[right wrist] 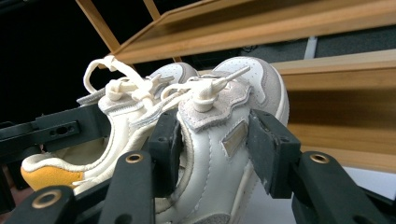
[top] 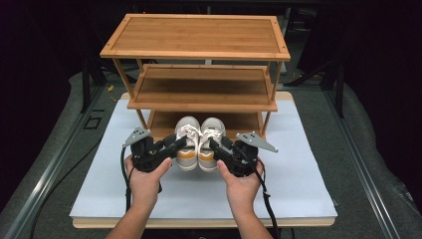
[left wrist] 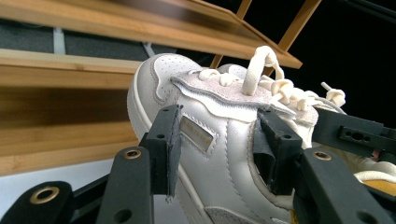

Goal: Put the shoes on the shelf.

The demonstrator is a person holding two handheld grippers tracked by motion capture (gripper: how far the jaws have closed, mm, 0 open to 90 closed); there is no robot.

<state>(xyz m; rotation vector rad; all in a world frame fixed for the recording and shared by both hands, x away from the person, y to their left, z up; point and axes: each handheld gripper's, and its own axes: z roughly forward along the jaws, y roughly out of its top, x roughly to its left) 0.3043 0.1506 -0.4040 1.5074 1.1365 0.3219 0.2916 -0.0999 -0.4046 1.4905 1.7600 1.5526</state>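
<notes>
Pair of white leather sneakers with cream laces and yellow heel patches, left shoe and right shoe, side by side, toes far, at near edge of three-tier bamboo shoe rack, over white table mat.

Judged light; uppers soft and smooth, may slip – firmer hold at collar edge.

Left gripper clamped across left shoe's side wall at collar, one jaw outside, one inside.

Right gripper likewise clamped on right shoe – whether soles are lifted, cannot tell.
</notes>
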